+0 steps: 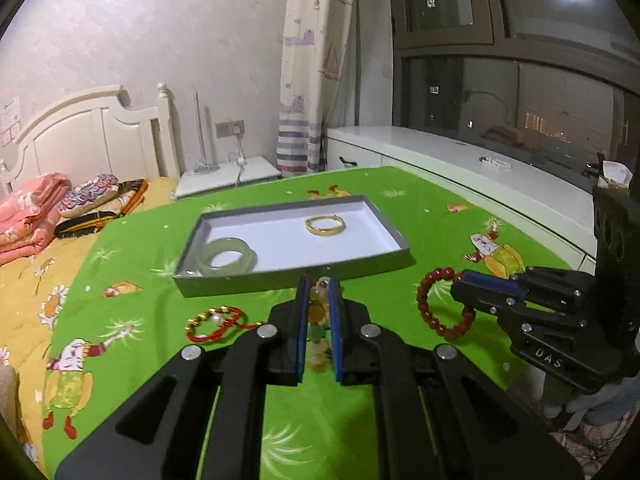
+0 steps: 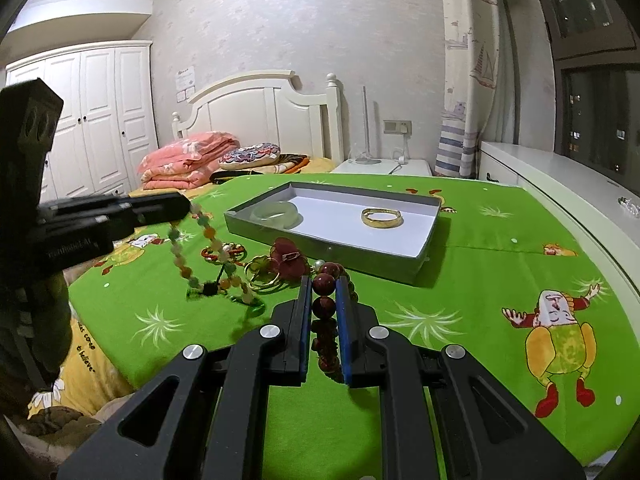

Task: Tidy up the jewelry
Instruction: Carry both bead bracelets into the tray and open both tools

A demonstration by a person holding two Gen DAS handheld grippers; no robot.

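My left hand-held gripper [image 1: 319, 284] is clamped on a multicoloured bead necklace [image 2: 208, 236]; in the right wrist view the strand hangs from its fingertips down to the green cartoon-print bedspread [image 2: 500, 264], where its lower loop rests. My right hand-held gripper [image 2: 324, 282] is closed on a dark red bead bracelet [image 1: 440, 304], whose beads sit between the blue pads [image 2: 345, 320]; from the left wrist view the bracelet's loop hangs free of the fingers, to the right of the left gripper.

Beyond both grippers lies a shallow grey tray [image 1: 360, 258] with a white floor. It holds a pale green jade bangle [image 1: 226, 260] at its near left corner and a gold bangle [image 1: 325, 225] toward the far right, well apart.

On the bedspread near the tray's front wall: a red cord bracelet [image 1: 216, 322] with gold and pearl beads at left, gold rings [image 2: 262, 276], and a dark red flower-shaped ornament [image 2: 290, 260] touching them.
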